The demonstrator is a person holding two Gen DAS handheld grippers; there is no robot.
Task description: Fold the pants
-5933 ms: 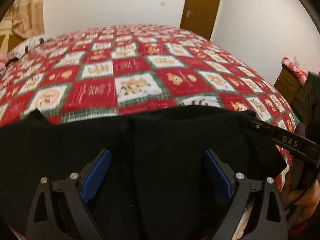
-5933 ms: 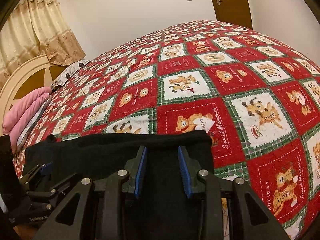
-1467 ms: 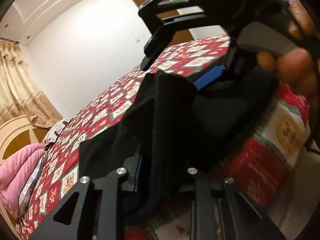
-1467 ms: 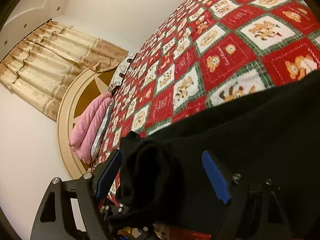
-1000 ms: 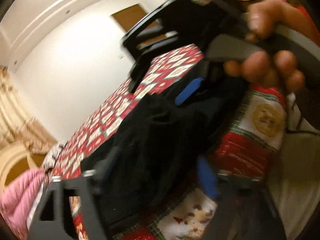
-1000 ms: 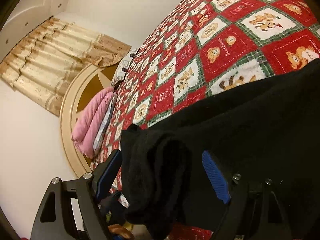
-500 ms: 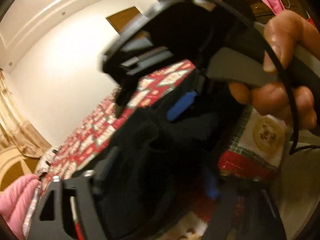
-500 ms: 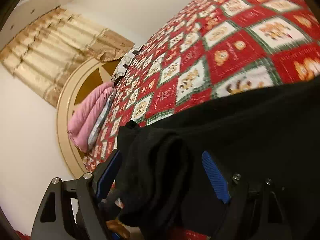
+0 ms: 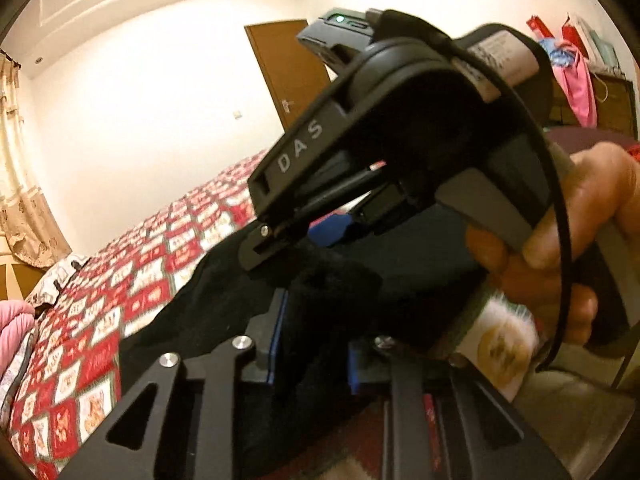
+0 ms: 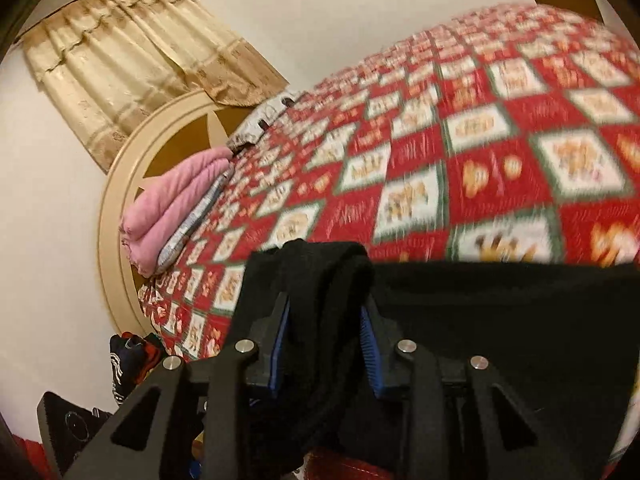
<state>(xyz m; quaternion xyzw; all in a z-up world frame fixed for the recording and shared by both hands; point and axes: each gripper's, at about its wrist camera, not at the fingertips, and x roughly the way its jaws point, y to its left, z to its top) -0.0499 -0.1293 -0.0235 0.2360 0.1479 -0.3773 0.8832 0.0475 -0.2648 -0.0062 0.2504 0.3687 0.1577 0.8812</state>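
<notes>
Both grippers are now closing where half a second ago their jaws were standing wide around the cloth. On the bed (image 10: 500,152), the black pants (image 10: 500,320) are lying at the near edge. A bunched fold is sitting between the left gripper's (image 9: 312,344) blue pads, which are pinching it. Another thick fold is being squeezed by the right gripper (image 10: 324,344). Beside the pants, a hand (image 9: 560,248) is gripping the right gripper's handle.
</notes>
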